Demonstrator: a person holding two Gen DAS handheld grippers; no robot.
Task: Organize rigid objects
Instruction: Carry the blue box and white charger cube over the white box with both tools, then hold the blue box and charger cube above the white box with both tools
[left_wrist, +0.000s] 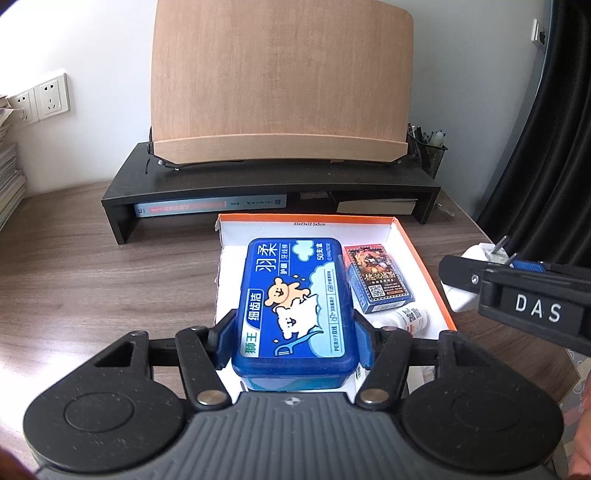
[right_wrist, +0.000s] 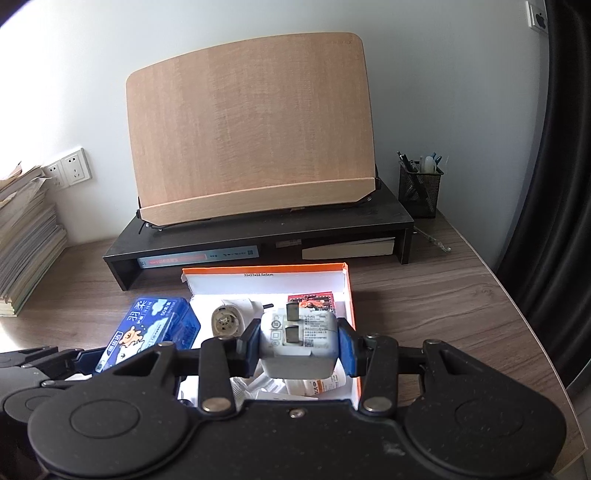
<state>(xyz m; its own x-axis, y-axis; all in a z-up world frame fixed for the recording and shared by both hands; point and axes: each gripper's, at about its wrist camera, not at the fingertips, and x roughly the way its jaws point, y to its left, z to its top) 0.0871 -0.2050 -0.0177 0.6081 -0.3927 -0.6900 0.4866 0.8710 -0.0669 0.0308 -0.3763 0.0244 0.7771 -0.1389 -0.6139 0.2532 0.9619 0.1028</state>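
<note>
My left gripper (left_wrist: 293, 341) is shut on a blue floss-pick box (left_wrist: 295, 302) and holds it over the left part of an orange-rimmed white cardboard box (left_wrist: 424, 258). The floss box also shows in the right wrist view (right_wrist: 147, 332). My right gripper (right_wrist: 299, 343) is shut on a white charger plug (right_wrist: 299, 339), prongs up, above the same cardboard box (right_wrist: 347, 295). Inside it lie a card pack (left_wrist: 380, 280), a small white bottle (left_wrist: 410, 317) and a round white plug (right_wrist: 225, 319).
A black monitor riser (right_wrist: 258, 236) with a wooden book stand (right_wrist: 251, 136) stands behind the box, books under it. A mesh pen holder (right_wrist: 419, 192) is at the back right, stacked papers (right_wrist: 26, 236) at the left. The desk edge curves at the right.
</note>
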